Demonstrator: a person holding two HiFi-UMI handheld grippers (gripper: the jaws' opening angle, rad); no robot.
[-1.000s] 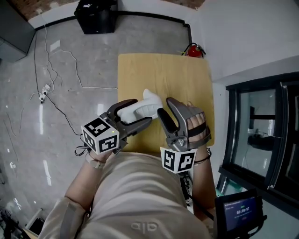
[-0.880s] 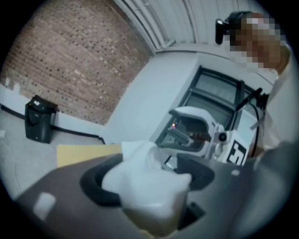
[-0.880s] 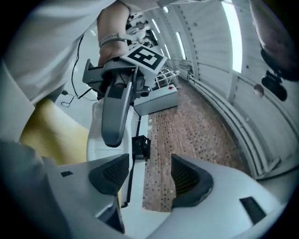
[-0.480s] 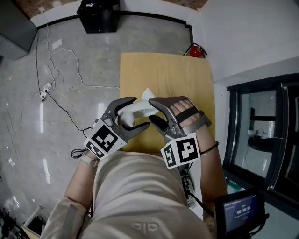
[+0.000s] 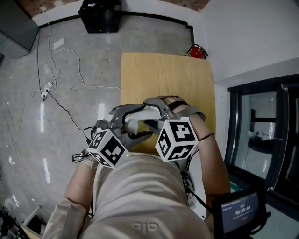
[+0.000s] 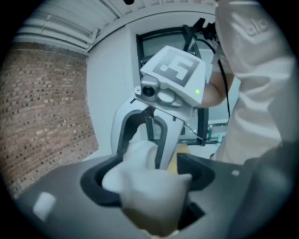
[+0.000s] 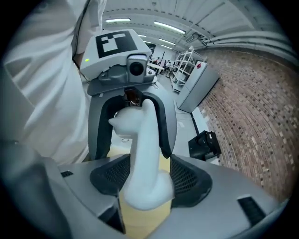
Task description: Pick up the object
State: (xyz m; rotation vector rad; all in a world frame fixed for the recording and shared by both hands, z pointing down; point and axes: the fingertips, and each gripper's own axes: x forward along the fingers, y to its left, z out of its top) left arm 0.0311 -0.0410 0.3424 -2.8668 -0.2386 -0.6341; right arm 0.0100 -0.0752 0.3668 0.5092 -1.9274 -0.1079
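A long white moulded object hangs between both grippers over the near edge of the wooden table. My left gripper is shut on one end of it; the object fills the gap between the dark pads in the left gripper view. My right gripper faces it and is shut on the other end, where the object stands up between the mesh pads. Each gripper view shows the other gripper's marker cube straight ahead.
A black box stands on the grey floor beyond the table, with cables trailing to the left. A red fire extinguisher sits at the table's far right corner. Dark glass doors line the right side.
Both grippers have drawn in toward the person and turned their marker cubes up at the camera. The white object has come back with them from mid-table to the near edge.
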